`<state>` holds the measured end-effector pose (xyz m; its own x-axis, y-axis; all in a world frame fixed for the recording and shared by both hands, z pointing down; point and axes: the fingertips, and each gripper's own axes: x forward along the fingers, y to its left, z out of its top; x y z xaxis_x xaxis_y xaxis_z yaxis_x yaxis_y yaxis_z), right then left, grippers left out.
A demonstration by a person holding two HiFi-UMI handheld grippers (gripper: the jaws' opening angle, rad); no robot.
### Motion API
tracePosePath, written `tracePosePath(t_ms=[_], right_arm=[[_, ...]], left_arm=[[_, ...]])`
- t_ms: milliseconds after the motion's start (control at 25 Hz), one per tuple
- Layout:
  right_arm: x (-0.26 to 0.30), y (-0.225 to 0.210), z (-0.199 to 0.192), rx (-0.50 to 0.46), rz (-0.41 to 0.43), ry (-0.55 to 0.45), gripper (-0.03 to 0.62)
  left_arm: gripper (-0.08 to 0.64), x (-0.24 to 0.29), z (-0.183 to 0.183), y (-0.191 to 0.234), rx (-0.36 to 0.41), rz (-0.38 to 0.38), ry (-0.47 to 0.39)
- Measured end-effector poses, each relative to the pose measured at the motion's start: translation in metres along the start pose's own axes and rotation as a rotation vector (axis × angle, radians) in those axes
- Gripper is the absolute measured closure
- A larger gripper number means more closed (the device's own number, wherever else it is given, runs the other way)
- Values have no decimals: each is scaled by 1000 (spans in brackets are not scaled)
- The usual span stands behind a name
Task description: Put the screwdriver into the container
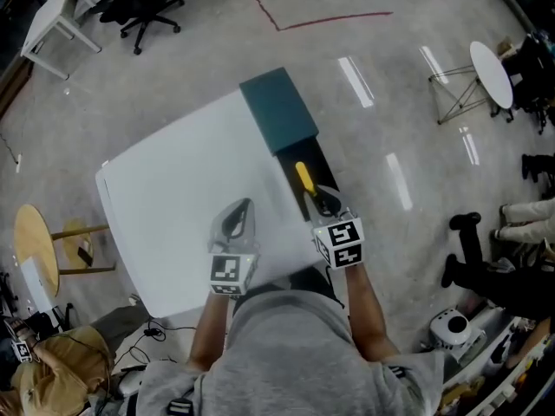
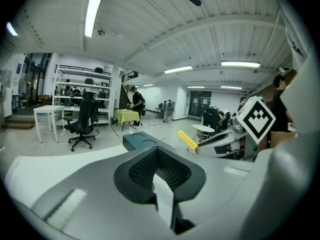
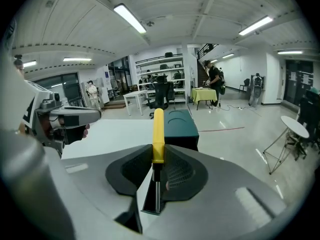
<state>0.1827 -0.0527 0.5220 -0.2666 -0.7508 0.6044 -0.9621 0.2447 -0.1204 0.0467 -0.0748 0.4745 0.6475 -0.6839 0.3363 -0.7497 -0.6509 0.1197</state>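
My right gripper [image 1: 321, 199] is shut on a screwdriver [image 1: 305, 178] with a yellow handle [image 3: 158, 134]; its metal shaft [image 3: 156, 188] runs back between the jaws and the handle points forward. It hangs over the dark open part of the container [image 1: 305, 165] at the table's right edge. The teal container [image 3: 180, 124] lies just ahead of the handle tip in the right gripper view. My left gripper [image 1: 236, 222] is shut and holds nothing, hovering over the white table [image 1: 173, 206]. From the left gripper view the yellow handle [image 2: 188, 140] and the teal container [image 2: 142, 142] show ahead.
The white table [image 3: 110, 131] spreads left of the container. A black office chair [image 1: 143, 7] and a white desk [image 1: 56, 16] stand far off. A wooden stool [image 1: 39, 245] is at the left, a small round white table [image 1: 491, 72] at the right.
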Motion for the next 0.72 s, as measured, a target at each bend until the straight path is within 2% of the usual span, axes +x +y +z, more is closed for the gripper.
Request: tracePosePath(t_ms=[400,720], right_arm=[[42,-18,-22,18,79,90,515],[74,-22,-41,25,108,163,515]], left_arm=[[549,31,-35,-1,-48,35,76],[549,48,-69,9,-80,59,144]])
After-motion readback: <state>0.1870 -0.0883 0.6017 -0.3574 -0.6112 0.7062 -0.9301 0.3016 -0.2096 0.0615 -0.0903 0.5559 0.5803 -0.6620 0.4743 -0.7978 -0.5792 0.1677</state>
